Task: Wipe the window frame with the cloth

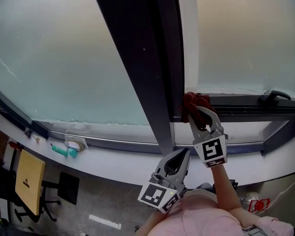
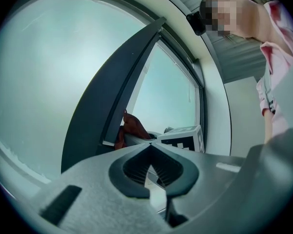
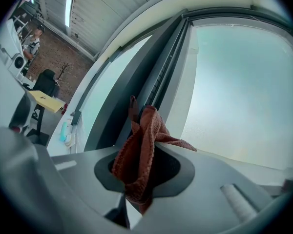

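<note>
A rust-red cloth (image 1: pixel 192 105) is bunched against the dark window frame (image 1: pixel 150 73) where its upright post meets the lower rail. My right gripper (image 1: pixel 200 113) is shut on the cloth (image 3: pixel 142 152), which bulges out past its jaws towards the frame (image 3: pixel 151 79). My left gripper (image 1: pixel 178 157) hangs lower, below the sill, jaws shut with nothing between them. In the left gripper view the cloth (image 2: pixel 132 128) shows beyond the closed jaws of the left gripper (image 2: pixel 151 147), next to the frame (image 2: pixel 112 91) and the right gripper's marker cube (image 2: pixel 183 138).
Frosted glass panes (image 1: pixel 64 48) lie on both sides of the post. A black window handle (image 1: pixel 274 96) sits on the rail at right. On the white sill (image 1: pixel 108 156) lies a teal object (image 1: pixel 64 150). A yellow table (image 1: pixel 29 181) and chair stand on the floor below.
</note>
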{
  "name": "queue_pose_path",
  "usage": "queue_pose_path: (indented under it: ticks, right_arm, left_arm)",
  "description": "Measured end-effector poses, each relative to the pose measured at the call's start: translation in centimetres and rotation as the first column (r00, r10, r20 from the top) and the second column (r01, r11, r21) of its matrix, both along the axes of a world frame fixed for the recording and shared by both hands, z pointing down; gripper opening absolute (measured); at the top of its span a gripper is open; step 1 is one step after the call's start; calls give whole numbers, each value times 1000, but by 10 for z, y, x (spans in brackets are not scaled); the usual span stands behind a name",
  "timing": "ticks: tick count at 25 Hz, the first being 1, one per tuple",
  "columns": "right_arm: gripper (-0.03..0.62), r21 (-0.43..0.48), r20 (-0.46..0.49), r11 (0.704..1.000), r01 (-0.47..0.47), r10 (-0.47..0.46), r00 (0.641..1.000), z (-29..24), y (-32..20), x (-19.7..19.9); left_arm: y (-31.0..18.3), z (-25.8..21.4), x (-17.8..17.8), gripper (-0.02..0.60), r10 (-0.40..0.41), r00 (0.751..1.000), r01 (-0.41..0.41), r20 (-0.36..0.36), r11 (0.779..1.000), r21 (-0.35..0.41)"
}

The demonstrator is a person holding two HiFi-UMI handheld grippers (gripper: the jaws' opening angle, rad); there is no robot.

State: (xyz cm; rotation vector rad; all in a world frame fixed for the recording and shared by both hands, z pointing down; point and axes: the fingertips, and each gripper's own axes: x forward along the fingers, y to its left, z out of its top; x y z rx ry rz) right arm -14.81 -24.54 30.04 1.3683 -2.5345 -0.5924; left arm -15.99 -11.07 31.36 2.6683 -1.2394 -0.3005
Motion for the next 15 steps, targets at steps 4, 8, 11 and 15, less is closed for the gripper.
queue_pose_path:
  ticks: [4, 8, 11, 15]
  right_arm:
    - [78, 0, -24, 1000, -20, 20, 1000, 2, 1, 1]
    - [78, 5, -40, 1000, -21, 21, 999, 1, 0, 3]
    - [78, -3, -33, 1000, -31, 31, 999, 2, 1, 8]
    - [78, -3, -45, 1000, -27, 27, 999, 2, 1, 7]
  left_arm:
    - [3, 1, 2, -3, 10, 1000, -10, 0, 1000, -4]
    - [4, 0, 5, -3, 25, 1000, -25, 0, 1000, 2]
    - [5, 0, 5, -3, 28, 1000, -28, -2, 1000, 3]
    - [2, -3, 3, -3, 28, 1000, -27, -9, 1000, 14]
